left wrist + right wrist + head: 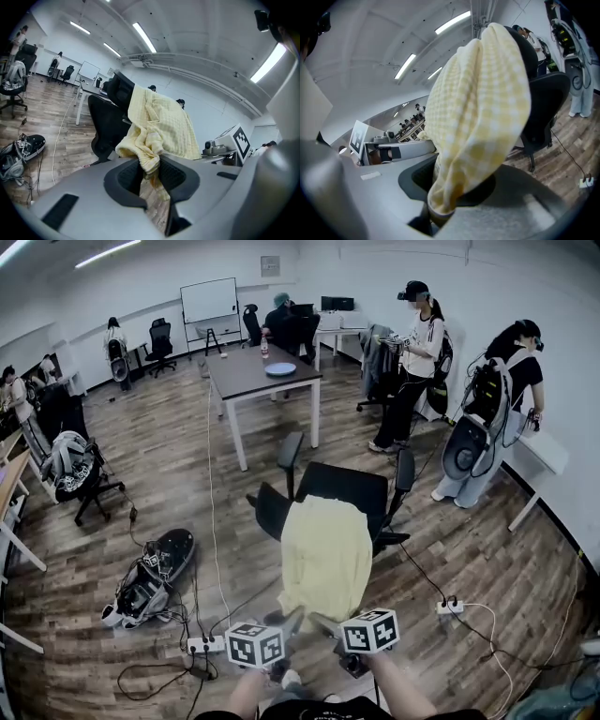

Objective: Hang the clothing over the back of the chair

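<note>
**Both grippers clamped on a yellow garment draped over an office chair**

Head view: I look steeply down on a black office chair (352, 486) standing on a wood-plank floor (469, 549). The yellow garment (326, 554) lies over the top edge of the chair's back and hangs down the near side towards me. Its lower end reaches the two grippers at the bottom of the view. The left gripper (286, 624) and the right gripper (328, 624) sit close together just below the hem, each carrying its marker cube.

Left gripper view: my jaws are closed on a bunched fold of the garment's lower edge. The cloth is pinched between the pads and rises from them up to the chair's back.

Right gripper view: the jaws are likewise closed on a gathered fold of the same cloth, whose fine checked weave shows here. From the jaws the cloth runs up and over the top of the chair.

Surroundings: a white power strip (204, 645) lies on the floor left of the grippers, and a second one (448, 607) lies to the right. A dark worktop (246, 381) stands beyond the chair with a blue plate (280, 369) near its far right corner. Several people stand or sit along the walls.
</note>
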`<state>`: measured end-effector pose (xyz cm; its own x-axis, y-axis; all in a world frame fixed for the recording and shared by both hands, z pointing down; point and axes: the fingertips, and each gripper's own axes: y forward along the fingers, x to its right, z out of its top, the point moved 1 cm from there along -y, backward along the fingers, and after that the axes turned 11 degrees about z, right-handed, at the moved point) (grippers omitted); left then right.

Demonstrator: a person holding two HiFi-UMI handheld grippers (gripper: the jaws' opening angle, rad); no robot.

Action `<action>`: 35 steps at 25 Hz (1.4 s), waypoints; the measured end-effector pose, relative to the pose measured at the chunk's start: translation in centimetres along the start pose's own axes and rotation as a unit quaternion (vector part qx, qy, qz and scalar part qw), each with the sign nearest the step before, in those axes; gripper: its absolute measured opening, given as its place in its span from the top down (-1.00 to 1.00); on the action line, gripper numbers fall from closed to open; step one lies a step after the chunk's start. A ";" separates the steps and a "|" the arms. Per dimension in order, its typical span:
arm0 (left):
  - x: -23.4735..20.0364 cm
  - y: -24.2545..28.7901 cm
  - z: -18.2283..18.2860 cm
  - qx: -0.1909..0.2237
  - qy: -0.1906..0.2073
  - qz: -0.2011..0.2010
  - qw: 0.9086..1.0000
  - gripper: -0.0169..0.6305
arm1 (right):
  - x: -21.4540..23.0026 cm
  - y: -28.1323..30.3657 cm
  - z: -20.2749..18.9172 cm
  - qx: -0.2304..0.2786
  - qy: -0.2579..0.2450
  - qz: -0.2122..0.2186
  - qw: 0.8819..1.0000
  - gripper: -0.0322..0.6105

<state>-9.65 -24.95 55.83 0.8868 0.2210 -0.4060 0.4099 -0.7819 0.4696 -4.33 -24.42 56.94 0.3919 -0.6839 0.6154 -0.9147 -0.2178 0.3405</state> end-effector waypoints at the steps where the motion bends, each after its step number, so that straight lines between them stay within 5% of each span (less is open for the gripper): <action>1: -0.2 0.4 0.0 -0.002 0.000 0.000 1.000 0.74 | 0.4 0.1 0.0 0.002 0.001 -0.005 1.000 0.64; 28: -2.8 7.0 0.9 -0.016 0.023 -0.006 1.000 0.72 | 7.2 2.4 2.2 0.086 0.016 -0.123 0.988 0.57; 35: -3.3 7.0 0.7 -0.013 0.023 -0.010 1.000 0.54 | 7.4 1.7 2.0 0.109 0.021 -0.152 0.982 0.11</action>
<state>-9.85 -31.59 59.90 0.8867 0.2631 -0.3801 0.4328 -0.7614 0.4826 -3.21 -31.27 60.70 0.6492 -0.5359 0.5399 -0.7527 -0.5547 0.3546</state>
